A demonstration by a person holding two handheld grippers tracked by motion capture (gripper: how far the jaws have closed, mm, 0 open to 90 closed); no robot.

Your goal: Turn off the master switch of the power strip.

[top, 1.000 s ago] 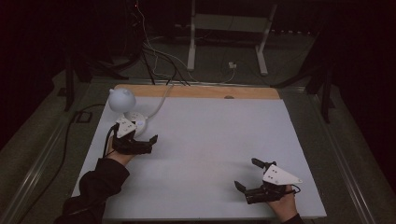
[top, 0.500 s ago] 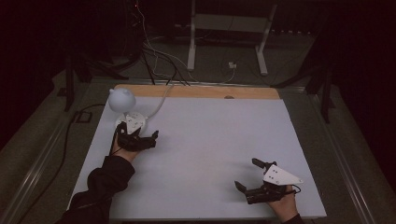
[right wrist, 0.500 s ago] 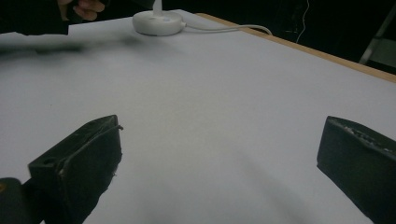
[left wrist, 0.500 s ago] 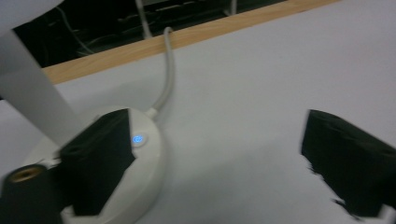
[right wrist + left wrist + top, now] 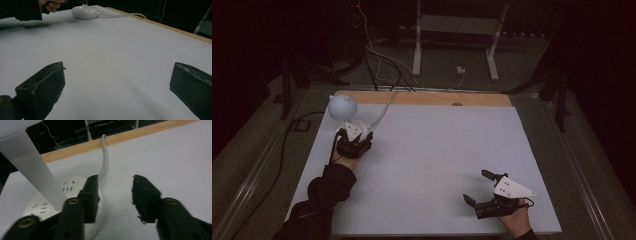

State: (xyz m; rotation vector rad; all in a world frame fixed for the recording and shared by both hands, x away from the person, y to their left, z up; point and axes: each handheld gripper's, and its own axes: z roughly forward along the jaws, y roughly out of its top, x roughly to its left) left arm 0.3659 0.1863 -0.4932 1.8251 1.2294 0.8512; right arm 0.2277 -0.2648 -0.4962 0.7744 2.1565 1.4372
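The table top [image 5: 432,165] is showing a matt, smooth white sheet, looking like paper or laminate, w/ a bare wood strip [image 5: 422,98] along the far edge, light and satin. The lamp [image 5: 45,195] is looking like white plastic: its base is smooth and a bit glossy, its stem is more frosted, semi-matt. Its cable [image 5: 105,157] is appearing as smooth white rubber or plastic. The left gripper [image 5: 115,195] is having black matt plastic jaws, rough at the edges, w/ brass-looking metal inserts. The right gripper [image 5: 117,85] is showing the same dull black pads. The sleeve [image 5: 324,192] is looking like dark cloth.
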